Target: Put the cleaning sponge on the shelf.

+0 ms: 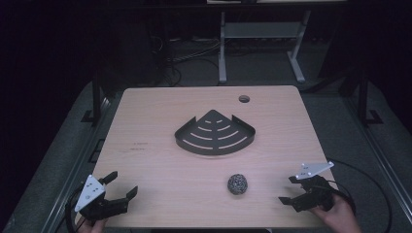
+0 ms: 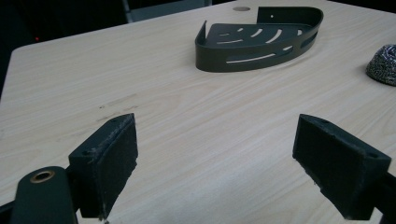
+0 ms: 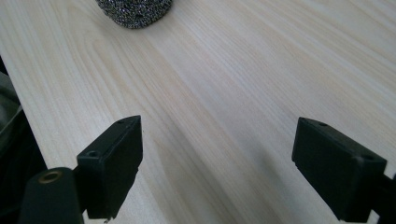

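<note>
I hold my right gripper [image 1: 291,189] low over the near right corner of the table [image 1: 145,126], its jaws spread wide with nothing but bare wood between them. Just beyond them, a little toward the middle of the table, sits the steel wool ball [image 1: 237,184], near my jaws but not touching them; in the right gripper view it lies at the top edge [image 3: 135,11], with open tabletop all the way to it. My left gripper [image 1: 120,185] waits at the near left corner, also wide open and holding nothing, its pads [image 2: 112,163] apart over clear wood. From there the ball shows at the far right [image 2: 384,63], well apart from me. Farther back, around the table's middle, stands the dark corner shelf basket [image 1: 216,145], slotted floor up, its curved wall facing me. It is well apart from the ball. A round cable hole [image 1: 244,99] sits near the far edge, behind the basket.
</note>
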Available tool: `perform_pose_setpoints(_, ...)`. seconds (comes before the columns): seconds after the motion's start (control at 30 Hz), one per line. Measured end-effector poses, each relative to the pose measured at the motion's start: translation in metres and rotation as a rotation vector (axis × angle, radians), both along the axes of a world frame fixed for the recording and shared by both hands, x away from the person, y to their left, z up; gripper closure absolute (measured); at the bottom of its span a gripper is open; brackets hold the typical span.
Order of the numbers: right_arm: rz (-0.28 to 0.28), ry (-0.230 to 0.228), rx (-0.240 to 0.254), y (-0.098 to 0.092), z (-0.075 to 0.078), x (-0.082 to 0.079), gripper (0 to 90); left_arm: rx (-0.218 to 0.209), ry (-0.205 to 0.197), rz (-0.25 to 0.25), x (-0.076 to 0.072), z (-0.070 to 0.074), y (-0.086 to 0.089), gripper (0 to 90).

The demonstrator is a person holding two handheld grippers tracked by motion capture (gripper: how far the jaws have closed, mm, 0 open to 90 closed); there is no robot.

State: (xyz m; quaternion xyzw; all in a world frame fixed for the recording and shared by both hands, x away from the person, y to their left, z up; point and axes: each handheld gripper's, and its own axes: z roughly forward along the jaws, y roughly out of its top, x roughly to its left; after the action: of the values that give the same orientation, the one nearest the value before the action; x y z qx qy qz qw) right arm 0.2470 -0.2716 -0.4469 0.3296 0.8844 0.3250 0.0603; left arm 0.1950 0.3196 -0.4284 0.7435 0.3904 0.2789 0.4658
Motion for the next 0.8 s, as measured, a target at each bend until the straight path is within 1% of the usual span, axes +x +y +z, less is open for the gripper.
perform_pose_setpoints(0.13,0.003,0.010,-0.002,0.002,-0.001,0.001,15.8,0.010,0.003,-0.005,0.000,0.000,-0.002,13.3)
perform_pose_setpoints(0.23,0.011,0.014,-0.006,0.005,-0.002,0.002,15.8,0.008,0.000,-0.009,-0.001,0.000,-0.002,13.3)
perform_pose_setpoints(0.3,0.020,0.012,-0.007,0.008,-0.001,0.001,15.8,0.005,0.002,-0.017,0.000,0.000,-0.002,13.2)
perform_pose_setpoints(0.33,0.029,0.010,-0.012,0.013,0.000,0.000,15.8,0.007,0.000,-0.015,0.000,0.000,-0.002,13.2)
perform_pose_setpoints(0.37,0.029,0.010,-0.012,0.013,0.000,0.000,15.8,0.007,-0.004,-0.012,-0.001,0.000,-0.002,13.2)
perform_pose_setpoints(0.4,0.037,0.007,-0.013,0.016,0.002,0.000,15.8,0.000,0.001,-0.017,-0.001,-0.001,-0.001,13.2)
perform_pose_setpoints(0.5,0.044,0.003,-0.017,0.020,0.003,0.000,15.8,0.001,0.001,-0.011,-0.001,0.000,0.000,13.2)
perform_pose_setpoints(0.53,0.056,-0.001,-0.019,0.024,0.004,0.001,15.8,-0.002,-0.003,-0.008,-0.001,0.000,0.000,13.3)
perform_pose_setpoints(0.8,0.084,-0.007,-0.033,0.035,0.009,0.006,15.8,-0.006,-0.003,-0.001,-0.002,0.000,0.002,13.3)
